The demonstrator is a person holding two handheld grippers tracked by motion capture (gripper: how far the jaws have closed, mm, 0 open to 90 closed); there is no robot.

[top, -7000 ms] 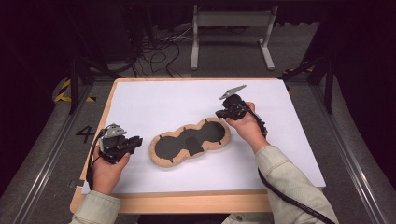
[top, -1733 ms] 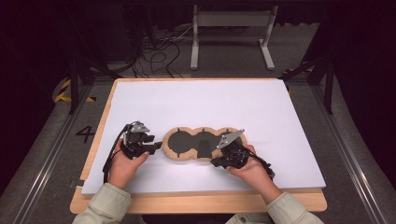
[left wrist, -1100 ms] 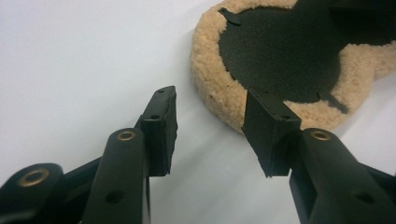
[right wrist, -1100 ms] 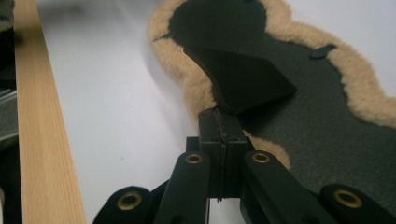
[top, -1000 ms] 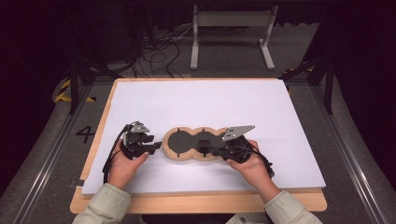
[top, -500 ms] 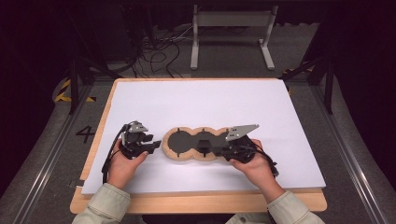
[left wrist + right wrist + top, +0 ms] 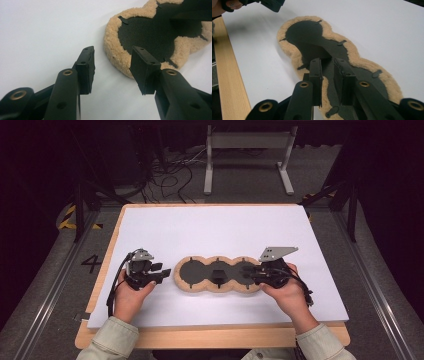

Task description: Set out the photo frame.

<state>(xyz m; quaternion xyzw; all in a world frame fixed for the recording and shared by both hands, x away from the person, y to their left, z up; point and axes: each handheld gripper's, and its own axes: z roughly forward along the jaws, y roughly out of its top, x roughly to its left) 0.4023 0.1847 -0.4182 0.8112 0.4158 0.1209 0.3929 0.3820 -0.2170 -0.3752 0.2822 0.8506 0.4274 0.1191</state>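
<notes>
You sit in what looks like a lab or recording studio, not a home. Your worktop (image 7: 200, 335) is a pale wooden board covered by a plain white sheet (image 7: 215, 230), brightly lit while the room around it stays dark. At twelve o'clock, a grey metal stand (image 7: 247, 150) rests on a grey floor, with loose black cables (image 7: 170, 177) at eleven o'clock. At nine o'clock, yellow-black hazard tape (image 7: 67, 217) and a painted number four (image 7: 91, 263) mark the floor.
</notes>
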